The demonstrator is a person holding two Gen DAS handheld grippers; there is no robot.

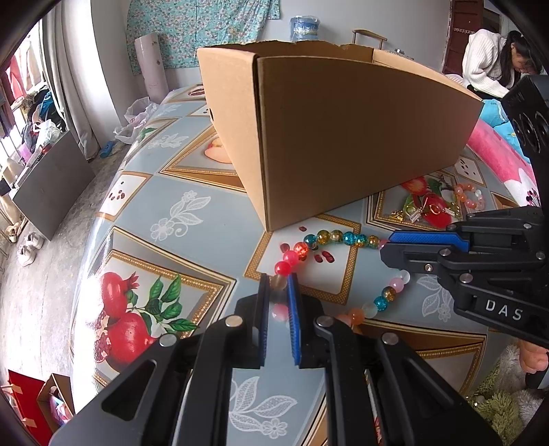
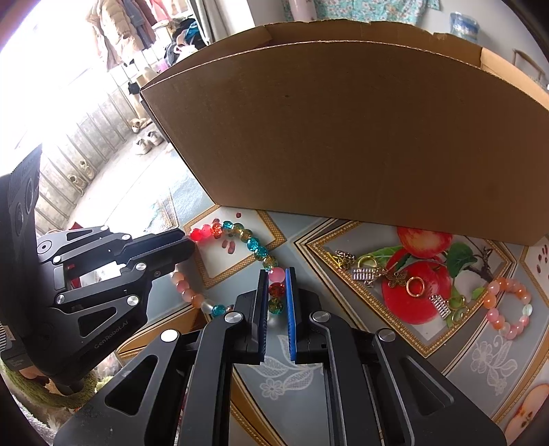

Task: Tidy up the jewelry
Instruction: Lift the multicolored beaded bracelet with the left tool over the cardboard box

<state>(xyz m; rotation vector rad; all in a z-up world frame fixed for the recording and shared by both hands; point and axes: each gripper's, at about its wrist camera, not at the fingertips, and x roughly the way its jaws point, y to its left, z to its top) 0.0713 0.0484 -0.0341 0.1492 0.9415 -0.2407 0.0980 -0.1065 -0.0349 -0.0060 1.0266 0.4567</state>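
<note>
Hidden from me: inside of cardboard box, walls block it. Beaded necklace partly covered by my left gripper. Small gold charms too tangled to itemise.

Table under a glossy blue-grey oilcloth with printed pomegranates and gold-framed squares. Bare grey concrete floor on the left, pale sneakers on it beside a flat dark grey panel. Long grey-white curtains at far left; strong daylight from that side. Far wall pale grey, with a hanging teal floral cloth and a tall pale pink cylinder standing below it. Pink blanket at right.
</note>
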